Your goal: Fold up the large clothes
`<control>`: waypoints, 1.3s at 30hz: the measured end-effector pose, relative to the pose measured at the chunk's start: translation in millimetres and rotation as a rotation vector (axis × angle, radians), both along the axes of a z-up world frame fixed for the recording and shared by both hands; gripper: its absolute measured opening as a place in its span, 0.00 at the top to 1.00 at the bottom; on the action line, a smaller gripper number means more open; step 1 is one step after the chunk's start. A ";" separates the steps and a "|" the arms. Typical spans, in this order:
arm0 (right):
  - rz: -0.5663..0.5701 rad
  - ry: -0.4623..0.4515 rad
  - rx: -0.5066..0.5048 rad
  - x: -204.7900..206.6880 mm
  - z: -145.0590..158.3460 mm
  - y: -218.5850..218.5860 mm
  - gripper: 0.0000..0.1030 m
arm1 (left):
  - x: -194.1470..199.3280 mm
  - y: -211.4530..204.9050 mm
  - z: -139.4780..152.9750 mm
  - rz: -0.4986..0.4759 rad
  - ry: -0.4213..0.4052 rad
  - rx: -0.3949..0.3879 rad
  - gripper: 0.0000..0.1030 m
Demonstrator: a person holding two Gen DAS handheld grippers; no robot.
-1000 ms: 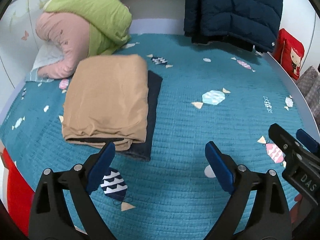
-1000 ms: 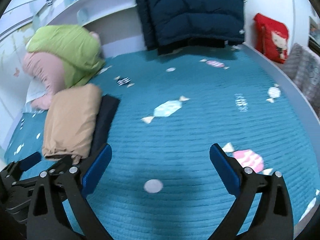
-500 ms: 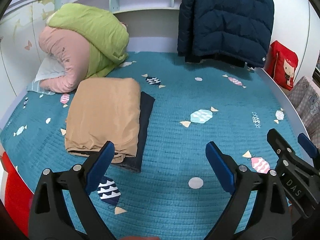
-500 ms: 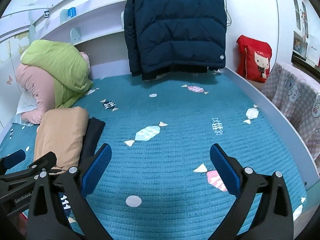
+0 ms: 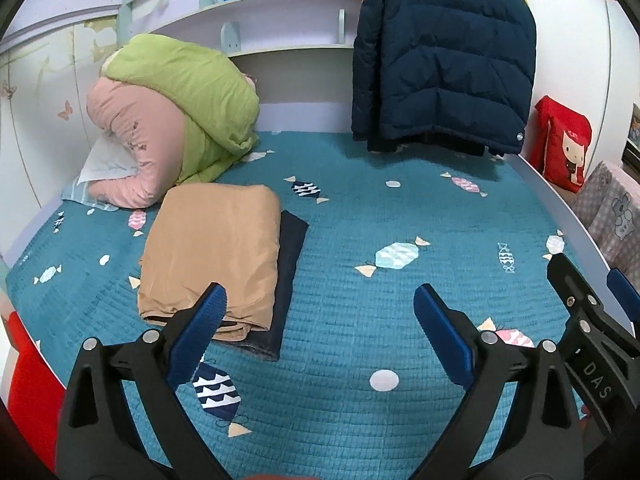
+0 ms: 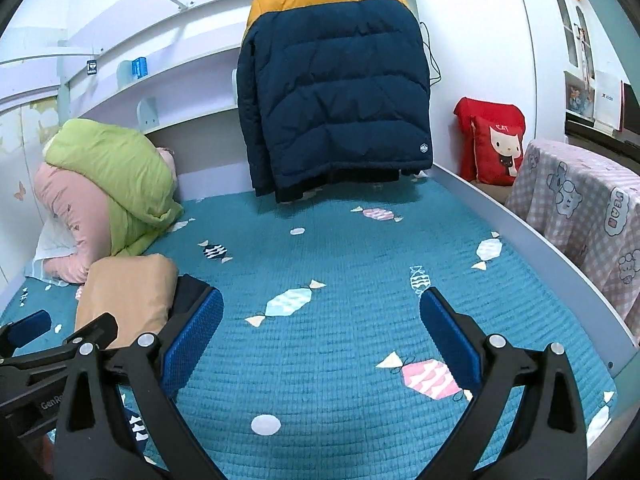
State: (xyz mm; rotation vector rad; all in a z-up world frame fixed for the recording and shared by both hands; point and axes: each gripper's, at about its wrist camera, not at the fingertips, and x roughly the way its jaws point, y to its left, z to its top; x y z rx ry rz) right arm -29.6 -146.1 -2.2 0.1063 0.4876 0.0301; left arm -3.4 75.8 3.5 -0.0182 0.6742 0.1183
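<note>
A bed (image 5: pixel 340 240) under a teal candy-print quilt fills the left wrist view. A folded tan garment (image 5: pixel 212 256) lies on a folded dark one (image 5: pixel 290 280), left of the hanging navy jacket (image 5: pixel 440 72). The left claw (image 5: pixel 316 320) gapes wide, empty. From the right wrist, the right claw (image 6: pixel 320 328) also stands wide open and empty, the tan garment (image 6: pixel 128 292) left of the jacket (image 6: pixel 336 92).

bed cover (image 5: pixel 344 320) under both claws: teal quilted cloth, matt, ribbed stitch rows. folded tan garment (image 5: pixel 212 256) ahead-left of left claw (image 5: pixel 316 312): smooth cloth, faint sheen. puffer jacket (image 6: pixel 336 92) far ahead of right claw (image 6: pixel 320 320): quilted, slightly glossy. claw arms matt black plastic, pads (image 6: pixel 192 340) blue, textured.
</note>
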 end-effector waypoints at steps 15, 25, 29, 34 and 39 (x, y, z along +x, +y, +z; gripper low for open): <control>-0.015 -0.043 -0.021 -10.7 7.2 -1.6 0.07 | -15.6 -7.7 10.8 0.001 -0.050 0.023 0.08; -0.015 -0.056 -0.031 -13.3 9.8 -2.5 0.07 | -18.9 -9.6 14.2 0.005 -0.061 0.027 0.08; -0.015 -0.056 -0.032 -13.1 9.7 -2.7 0.07 | -18.5 -9.0 14.1 0.002 -0.061 0.027 0.08; -0.016 -0.056 -0.034 -14.0 10.0 -2.9 0.07 | -20.9 -9.7 14.1 0.005 -0.061 0.028 0.08; -0.017 -0.057 -0.035 -14.2 9.9 -3.5 0.07 | -20.4 -9.6 14.0 0.004 -0.062 0.029 0.08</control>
